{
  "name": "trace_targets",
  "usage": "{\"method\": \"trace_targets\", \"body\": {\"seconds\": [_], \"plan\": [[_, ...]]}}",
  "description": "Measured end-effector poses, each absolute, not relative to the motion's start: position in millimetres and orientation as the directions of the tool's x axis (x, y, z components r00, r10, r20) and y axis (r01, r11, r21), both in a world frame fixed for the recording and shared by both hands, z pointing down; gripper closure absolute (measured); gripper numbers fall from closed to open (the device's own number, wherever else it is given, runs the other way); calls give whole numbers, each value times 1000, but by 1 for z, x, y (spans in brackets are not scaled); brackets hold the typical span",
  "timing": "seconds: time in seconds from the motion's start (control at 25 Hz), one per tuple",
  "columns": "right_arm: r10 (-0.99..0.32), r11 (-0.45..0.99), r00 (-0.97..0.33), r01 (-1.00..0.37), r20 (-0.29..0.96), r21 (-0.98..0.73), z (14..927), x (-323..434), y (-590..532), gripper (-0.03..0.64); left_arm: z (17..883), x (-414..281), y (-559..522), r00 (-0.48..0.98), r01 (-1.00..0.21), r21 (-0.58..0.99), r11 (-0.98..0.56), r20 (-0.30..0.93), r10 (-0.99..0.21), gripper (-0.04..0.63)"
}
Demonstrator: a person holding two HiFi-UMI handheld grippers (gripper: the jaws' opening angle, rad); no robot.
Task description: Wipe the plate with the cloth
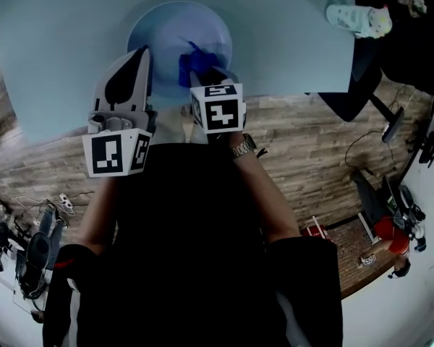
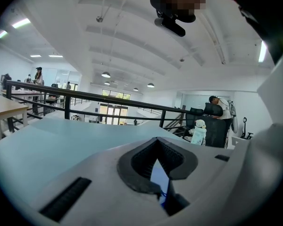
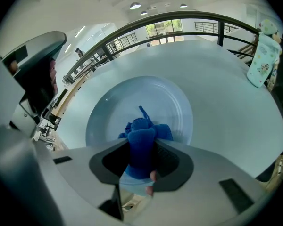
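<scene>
A pale blue plate (image 1: 166, 27) lies on the light blue table (image 1: 58, 42), near its front edge. In the right gripper view the plate (image 3: 172, 100) fills the middle. My right gripper (image 1: 202, 74) is shut on a bunched dark blue cloth (image 1: 191, 63), which rests on the plate's near half. The cloth (image 3: 142, 135) sticks out past the closed pads (image 3: 172, 161) of that gripper (image 3: 141, 147). My left gripper (image 1: 143, 55) hovers by the plate's left rim with its jaws together and nothing held. Its view (image 2: 158, 173) looks out over the table, not at the plate.
A small white soft-toy figure (image 1: 359, 19) stands at the table's far right, also seen from the right gripper (image 3: 262, 55). The table's curved front edge (image 1: 289, 92) meets wooden flooring. A dark railing (image 2: 85, 97) runs behind the table. People sit or stand in the background.
</scene>
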State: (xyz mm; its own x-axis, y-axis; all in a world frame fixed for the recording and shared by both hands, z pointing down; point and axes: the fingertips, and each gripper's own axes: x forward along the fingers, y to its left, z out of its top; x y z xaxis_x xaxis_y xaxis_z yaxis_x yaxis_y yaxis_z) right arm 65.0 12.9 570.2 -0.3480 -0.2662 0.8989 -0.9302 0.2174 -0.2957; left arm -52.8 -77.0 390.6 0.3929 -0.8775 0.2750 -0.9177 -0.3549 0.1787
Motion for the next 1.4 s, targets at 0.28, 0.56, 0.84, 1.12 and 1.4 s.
{"method": "trace_targets", "body": {"seconds": [0.28,0.56,0.84,1.12,1.4], "plan": [[-229,258,-361,-918,904,-301,567,73,7,499,389,-42,-81,362,-929,182,-322,274,-891,594],[-209,310,-369,-903,906,-296,569,82,-6,499,392,-37,-88,314,-944,188,-269,273,-909,594],[-193,358,-372,-888,908,-288,572,89,-22,499,395,-41,-96,257,-959,189,-210,276,-926,594],[-189,380,-367,-883,911,-278,575,92,-38,499,396,-47,-107,222,-967,186,-174,275,-936,594],[-192,384,-370,-881,909,-277,571,88,-54,499,396,-57,-113,199,-971,185,-151,277,-940,594]]}}
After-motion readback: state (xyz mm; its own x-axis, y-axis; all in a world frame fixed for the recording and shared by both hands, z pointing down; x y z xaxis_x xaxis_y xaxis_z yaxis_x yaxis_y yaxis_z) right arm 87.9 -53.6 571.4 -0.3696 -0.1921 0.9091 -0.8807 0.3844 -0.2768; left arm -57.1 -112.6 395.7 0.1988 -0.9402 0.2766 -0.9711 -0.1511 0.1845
